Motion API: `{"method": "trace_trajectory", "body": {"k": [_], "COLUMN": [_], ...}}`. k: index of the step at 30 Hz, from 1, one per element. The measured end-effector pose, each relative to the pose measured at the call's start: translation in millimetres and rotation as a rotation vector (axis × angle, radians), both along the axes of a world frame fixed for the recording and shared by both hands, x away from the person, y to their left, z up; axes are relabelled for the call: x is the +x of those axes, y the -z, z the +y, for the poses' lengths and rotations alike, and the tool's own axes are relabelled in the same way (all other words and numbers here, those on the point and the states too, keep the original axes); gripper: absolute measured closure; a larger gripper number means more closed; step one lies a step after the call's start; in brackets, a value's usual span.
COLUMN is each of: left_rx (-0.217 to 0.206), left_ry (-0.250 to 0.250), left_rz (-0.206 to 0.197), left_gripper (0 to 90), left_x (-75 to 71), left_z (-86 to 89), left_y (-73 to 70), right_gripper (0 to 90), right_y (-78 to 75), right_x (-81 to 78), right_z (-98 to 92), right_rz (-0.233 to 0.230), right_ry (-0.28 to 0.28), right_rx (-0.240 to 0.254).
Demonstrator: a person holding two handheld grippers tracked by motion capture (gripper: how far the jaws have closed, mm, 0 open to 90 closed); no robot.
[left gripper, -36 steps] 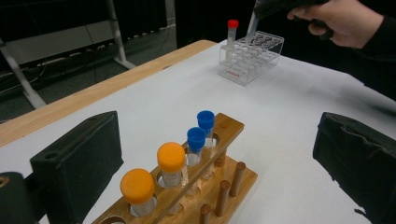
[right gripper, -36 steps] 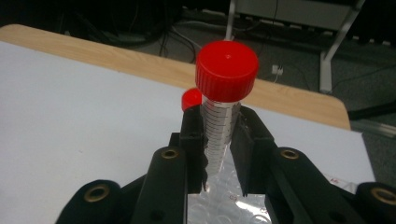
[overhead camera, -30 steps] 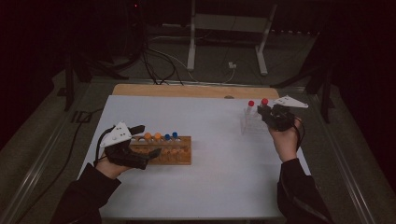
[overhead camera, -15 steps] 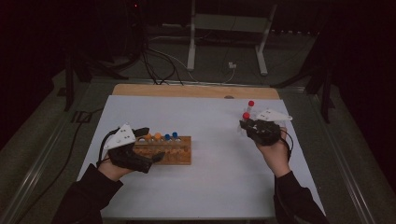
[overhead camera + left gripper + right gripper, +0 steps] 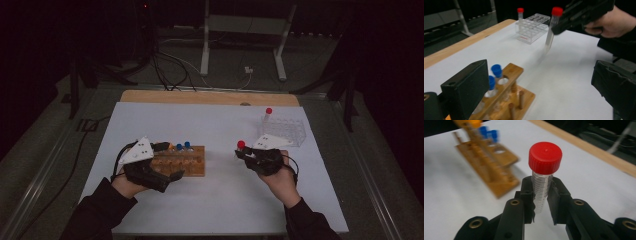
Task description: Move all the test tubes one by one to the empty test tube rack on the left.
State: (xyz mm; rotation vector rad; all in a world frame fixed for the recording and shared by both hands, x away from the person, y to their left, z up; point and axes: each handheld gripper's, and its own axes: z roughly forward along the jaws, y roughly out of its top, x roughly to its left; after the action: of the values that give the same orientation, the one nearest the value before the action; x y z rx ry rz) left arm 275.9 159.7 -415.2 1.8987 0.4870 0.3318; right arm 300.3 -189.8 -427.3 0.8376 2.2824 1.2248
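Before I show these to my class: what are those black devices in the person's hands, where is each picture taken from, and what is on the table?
They are hand-held two-jaw grippers, one per hand. One picture looks down from above; the other two come from cameras riding on each gripper. On the white table stand a wooden rack with blue-capped tubes and a clear plastic rack holding one red-capped tube. The right gripper clamps another red-capped tube. The left gripper sits at the wooden rack, jaws open.
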Motion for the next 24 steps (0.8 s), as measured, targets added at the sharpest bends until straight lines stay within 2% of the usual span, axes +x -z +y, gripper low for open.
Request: {"method": "trace_trajectory", "body": {"k": [12,19,24], "left_rx": [0.004,0.004,0.001], "left_ry": [0.085,0.115,0.135], "left_rz": [-0.002,-0.021,-0.01], "left_gripper": [5.1,13.8,21.6], "left_x": [-10.5,-14.5,-15.8], "left_z": [-20.1,-28.4,-35.1], "left_y": [3.4,5.0,6.5], "right_gripper": [74.9,74.9,74.9], "right_y": [10.5,12.9,14.8], "right_x": [-28.8,-35.2,-39.6], "right_z": [48.1,60.5,67.9], "right_rz": [0.041,0.06,0.069], "right_ry": [-0.189,-0.239,-0.267], "right_rx": [-0.041,-0.035,-0.036]}}
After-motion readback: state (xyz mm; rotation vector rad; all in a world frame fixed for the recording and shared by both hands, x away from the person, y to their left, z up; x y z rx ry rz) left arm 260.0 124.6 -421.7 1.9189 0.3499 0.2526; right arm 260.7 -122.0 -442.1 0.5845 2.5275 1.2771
